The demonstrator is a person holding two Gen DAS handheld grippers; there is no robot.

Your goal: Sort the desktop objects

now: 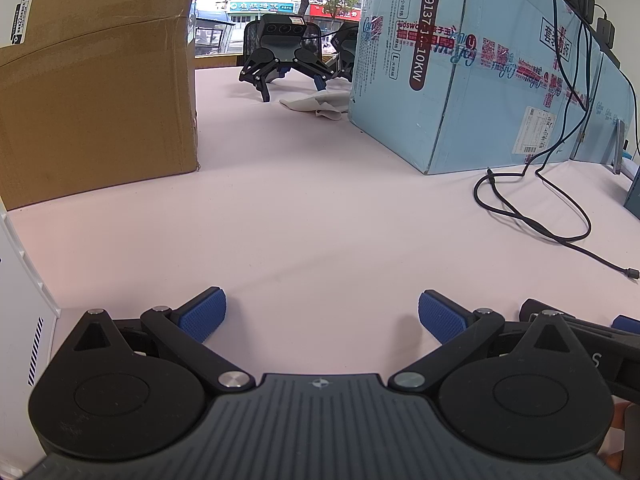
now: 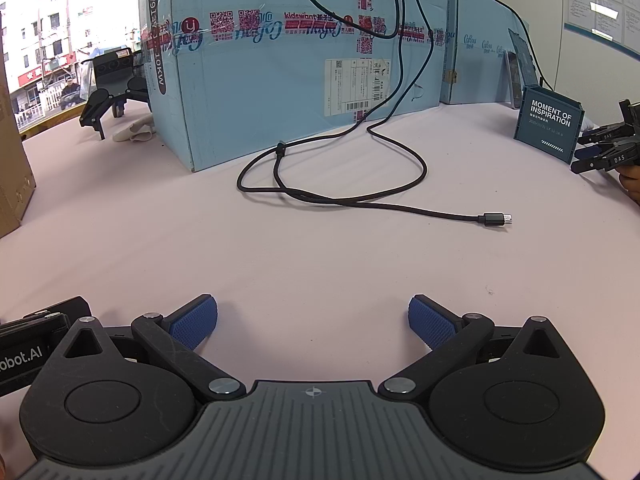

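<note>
Pink desk (image 2: 320, 248) fills both views, mostly bare in the near half. Big light-blue carton (image 2: 296, 60) stands at the far side, printed tape across its face, a white shipping label low on it; a second blue carton (image 2: 476, 60) sits just right of it. Brown cardboard box (image 1: 96, 80) stands far left in the left wrist view, its corner also showing at the left edge of the right wrist view. White unit (image 1: 20, 320) with a slotted side at near left edge, cannot tell what it is.

Black cable (image 2: 332, 196) hangs down the blue carton's face and loops on the desk in front of it, plug end (image 2: 496, 219) lying free at mid right, well apart from both grippers. Small dark teal box (image 2: 550, 126) with white lettering stands far right. Spare black gripper (image 1: 280, 56) rests far centre, crumpled white cloth (image 1: 316, 106) just beside it against the carton's corner. Another black gripper (image 2: 604, 148) pokes in at right edge, a hand partly visible behind it.

Left gripper (image 1: 320, 316): jaws spread wide, nothing between the blue pads, low over bare desk. Right gripper (image 2: 312, 320): jaws spread wide, empty, also over bare desk, cable plug ahead and to the right.
</note>
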